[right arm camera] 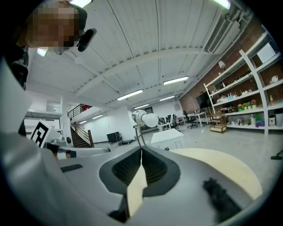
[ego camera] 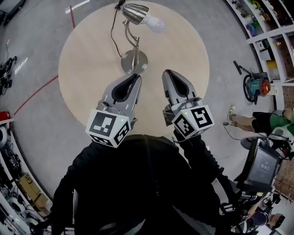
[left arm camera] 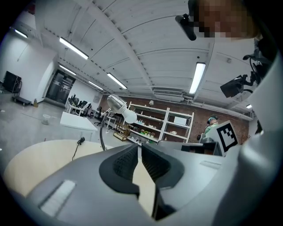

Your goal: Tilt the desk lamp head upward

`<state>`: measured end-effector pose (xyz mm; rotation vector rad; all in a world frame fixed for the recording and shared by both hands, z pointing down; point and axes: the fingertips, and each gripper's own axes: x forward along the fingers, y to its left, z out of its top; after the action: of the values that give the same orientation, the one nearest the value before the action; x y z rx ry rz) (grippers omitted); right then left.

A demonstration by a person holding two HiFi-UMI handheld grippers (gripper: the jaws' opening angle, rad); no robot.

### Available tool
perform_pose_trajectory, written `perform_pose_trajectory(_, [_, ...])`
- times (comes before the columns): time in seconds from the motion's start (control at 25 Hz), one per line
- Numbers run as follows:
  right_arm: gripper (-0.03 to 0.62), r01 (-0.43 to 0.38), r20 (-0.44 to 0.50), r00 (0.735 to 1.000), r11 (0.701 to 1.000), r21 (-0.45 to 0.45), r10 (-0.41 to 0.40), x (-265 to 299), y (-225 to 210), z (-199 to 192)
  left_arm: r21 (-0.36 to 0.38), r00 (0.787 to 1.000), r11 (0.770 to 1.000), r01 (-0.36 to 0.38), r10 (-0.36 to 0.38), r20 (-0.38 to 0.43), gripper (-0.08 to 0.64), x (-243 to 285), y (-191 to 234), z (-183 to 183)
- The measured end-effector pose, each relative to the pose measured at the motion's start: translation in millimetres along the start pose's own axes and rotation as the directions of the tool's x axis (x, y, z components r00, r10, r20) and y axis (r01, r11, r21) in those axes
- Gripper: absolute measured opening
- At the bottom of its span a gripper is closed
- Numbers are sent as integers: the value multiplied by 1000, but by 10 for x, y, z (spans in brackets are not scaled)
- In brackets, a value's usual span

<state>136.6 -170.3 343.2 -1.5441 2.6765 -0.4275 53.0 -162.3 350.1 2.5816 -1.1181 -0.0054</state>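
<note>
A desk lamp stands at the far side of the round wooden table (ego camera: 87, 59). Its round metal base (ego camera: 134, 61) carries a curved stem up to a silver head (ego camera: 135, 13) with a white bulb (ego camera: 155, 24) that points right. The black cord (ego camera: 114, 33) trails off the far edge. My left gripper (ego camera: 137, 77) hovers just short of the base, its jaws a narrow slit apart, nothing between them. My right gripper (ego camera: 166, 72) is shut and empty, a little right of the base. The lamp head (left arm camera: 116, 104) shows beyond the left gripper (left arm camera: 138, 145), and the lamp (right arm camera: 145, 118) shows above the right gripper (right arm camera: 141, 148).
Shelving (ego camera: 271, 36) lines the right side, with a teal vacuum cleaner (ego camera: 255, 87) on the floor before it. A person's legs (ego camera: 255, 121) and a monitor (ego camera: 262, 163) are at the right. Red tape (ego camera: 34, 94) crosses the grey floor at the left.
</note>
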Motion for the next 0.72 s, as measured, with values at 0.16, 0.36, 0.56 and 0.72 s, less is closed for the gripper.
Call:
perform_pose_trajectory(0.16, [8,-22,-7,1000,1000,-7,22,29,117,33,-17,1000,1000,-15,15,-7,32,-21,74,-33])
perform_pose_trajectory(0.36, [8,-32,-17,999,999,-26,31,45,202,16,-18,1000,1000,-5,5,-14,31,2,68,-45])
perform_pose_trajectory(0.56, [8,-28,-23,999,999,-27,27,29,224,-29,-16,1000,1000,6,-6,-20,29,26,53,-60])
perform_pose_trajectory(0.72, [8,-35,-34,999,999,-32,34,27,252,-55,-28,1000,1000,12,-13,-26,31,33,40,-79])
